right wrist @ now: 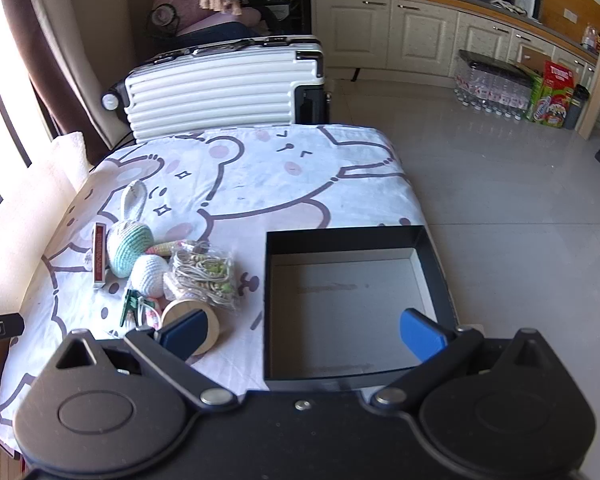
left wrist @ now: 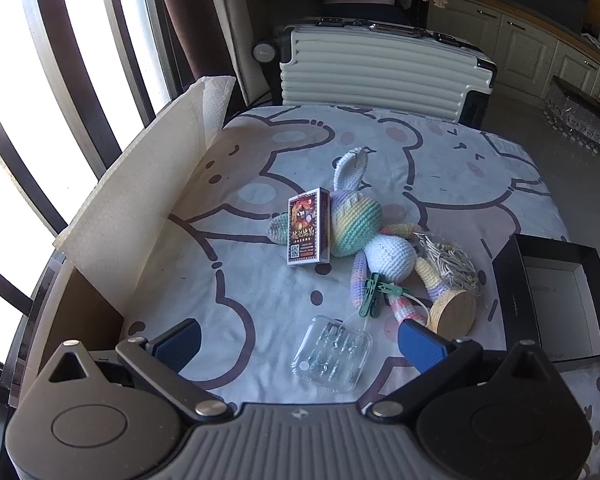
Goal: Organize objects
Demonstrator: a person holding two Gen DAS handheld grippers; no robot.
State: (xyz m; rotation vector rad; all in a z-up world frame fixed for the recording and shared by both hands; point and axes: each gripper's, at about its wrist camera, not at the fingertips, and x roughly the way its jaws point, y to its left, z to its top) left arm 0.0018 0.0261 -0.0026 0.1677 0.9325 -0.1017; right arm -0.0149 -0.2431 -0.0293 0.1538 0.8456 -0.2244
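A pastel crochet bunny (left wrist: 364, 232) lies mid-table with a red card box (left wrist: 308, 232) leaning on it. Beside it are a green clothespin (left wrist: 374, 294), a bag of cord (left wrist: 450, 262), a round wooden lid (left wrist: 454, 312) and a clear plastic case (left wrist: 332, 354). The black open box (right wrist: 346, 300) sits at the table's right, empty. My left gripper (left wrist: 300, 346) is open above the clear case. My right gripper (right wrist: 302, 334) is open over the black box's near edge. The bunny (right wrist: 134, 244), card box (right wrist: 99, 256), cord bag (right wrist: 202, 276) and lid (right wrist: 196, 320) show in the right wrist view.
The table wears a bear-print cloth (left wrist: 260, 280). A white foam sheet (left wrist: 140, 184) stands along its left edge by the window. A white suitcase (left wrist: 380, 68) stands behind the table. Tiled floor (right wrist: 520, 200) and cabinets lie to the right.
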